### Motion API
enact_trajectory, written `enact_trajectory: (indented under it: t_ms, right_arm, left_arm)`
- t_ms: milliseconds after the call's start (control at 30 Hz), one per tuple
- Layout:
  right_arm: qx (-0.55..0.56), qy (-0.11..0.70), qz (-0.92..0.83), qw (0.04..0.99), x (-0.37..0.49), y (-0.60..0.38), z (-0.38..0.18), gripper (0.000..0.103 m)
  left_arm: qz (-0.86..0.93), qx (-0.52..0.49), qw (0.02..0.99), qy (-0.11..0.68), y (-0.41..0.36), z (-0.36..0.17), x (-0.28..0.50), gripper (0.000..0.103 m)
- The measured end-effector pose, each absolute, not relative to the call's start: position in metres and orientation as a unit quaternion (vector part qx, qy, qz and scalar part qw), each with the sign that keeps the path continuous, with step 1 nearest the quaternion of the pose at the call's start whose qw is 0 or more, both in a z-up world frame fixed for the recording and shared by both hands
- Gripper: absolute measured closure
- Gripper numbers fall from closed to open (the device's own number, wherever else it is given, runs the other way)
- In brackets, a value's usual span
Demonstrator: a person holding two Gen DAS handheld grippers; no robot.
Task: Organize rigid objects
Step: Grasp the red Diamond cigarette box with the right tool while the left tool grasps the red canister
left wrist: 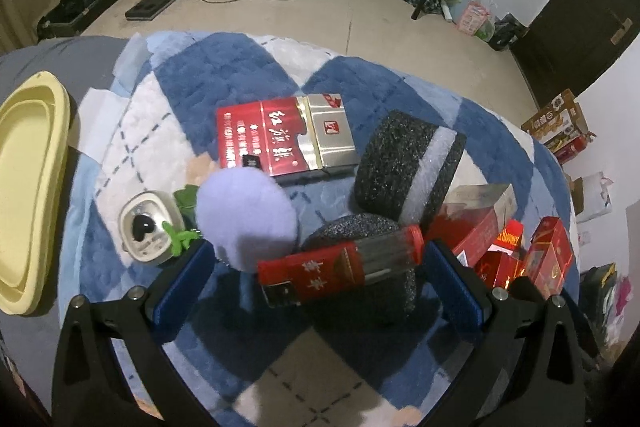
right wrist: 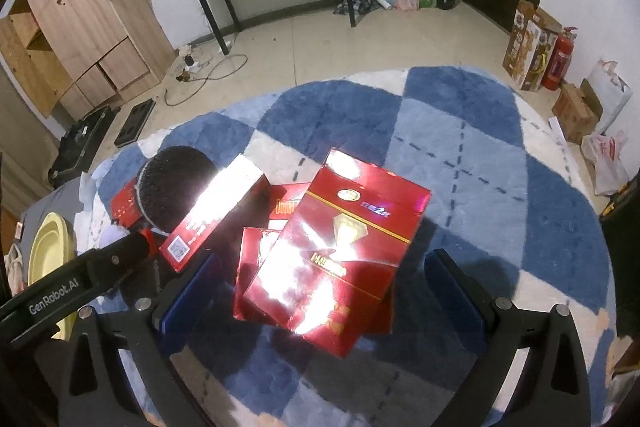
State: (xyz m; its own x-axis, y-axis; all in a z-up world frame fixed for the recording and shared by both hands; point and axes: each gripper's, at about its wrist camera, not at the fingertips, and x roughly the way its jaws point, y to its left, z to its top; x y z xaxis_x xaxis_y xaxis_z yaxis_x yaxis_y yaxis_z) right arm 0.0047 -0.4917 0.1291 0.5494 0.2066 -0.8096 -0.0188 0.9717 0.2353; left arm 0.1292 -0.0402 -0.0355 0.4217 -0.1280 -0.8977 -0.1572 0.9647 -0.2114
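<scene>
In the left wrist view, a small red cigarette box (left wrist: 340, 273) lies across a black foam disc (left wrist: 372, 301). My left gripper (left wrist: 320, 283) is open, with its blue pads on either side of that box. Behind stand a larger black foam cylinder with a white stripe (left wrist: 408, 167) and a flat red and silver carton (left wrist: 284, 135). In the right wrist view, my right gripper (right wrist: 324, 291) is open around a glossy red box (right wrist: 340, 247) that tops a pile of red boxes. A red box with a silver top (right wrist: 224, 211) leans against a black foam disc (right wrist: 176, 187).
Everything lies on a blue and white checked rug (left wrist: 224, 67). A lilac pompom (left wrist: 246, 223), a small white case with a black heart (left wrist: 148, 227) and a yellow tray (left wrist: 28, 187) are at the left. More red boxes (left wrist: 520, 251) are at the right. The left gripper's arm (right wrist: 80, 283) crosses the right view.
</scene>
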Motion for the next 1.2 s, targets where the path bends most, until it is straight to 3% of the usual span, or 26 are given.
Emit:
enact_trajectory:
  t_ms: [67, 133, 167, 300, 400, 600, 867, 1200]
  right_arm:
    - [0.097, 0.471, 0.061, 0.874, 0.008, -0.49, 0.125, 0.002]
    - [0.098, 0.476, 0.066, 0.872, 0.012, -0.489, 0.119, 0.019]
    - [0.097, 0.477, 0.066, 0.871, 0.013, -0.489, 0.117, 0.023]
    - [0.098, 0.471, 0.081, 0.873, 0.015, -0.492, 0.11, 0.031]
    - [0.092, 0.46, 0.091, 0.879, 0.011, -0.494, 0.11, 0.038]
    - [0.088, 0.455, 0.103, 0.88, 0.007, -0.5, 0.109, 0.043]
    - [0.065, 0.444, 0.129, 0.884, 0.001, -0.497, 0.11, 0.045]
    - [0.061, 0.441, 0.132, 0.886, -0.003, -0.503, 0.112, 0.046]
  left_arm:
    - [0.003, -0.131, 0.834, 0.536, -0.042, -0.037, 0.129, 0.0]
    - [-0.007, -0.134, 0.835, 0.533, -0.041, -0.038, 0.129, 0.002]
    - [-0.015, -0.14, 0.834, 0.533, -0.041, -0.04, 0.129, 0.005]
    - [-0.053, -0.151, 0.835, 0.527, -0.043, -0.038, 0.127, 0.028]
    - [-0.06, -0.148, 0.839, 0.519, -0.045, -0.033, 0.126, 0.039]
    - [-0.082, -0.147, 0.835, 0.523, -0.045, -0.034, 0.122, 0.042]
    - [-0.094, -0.151, 0.838, 0.516, -0.036, -0.03, 0.117, 0.06]
    - [-0.089, -0.127, 0.845, 0.513, -0.034, -0.029, 0.118, 0.055]
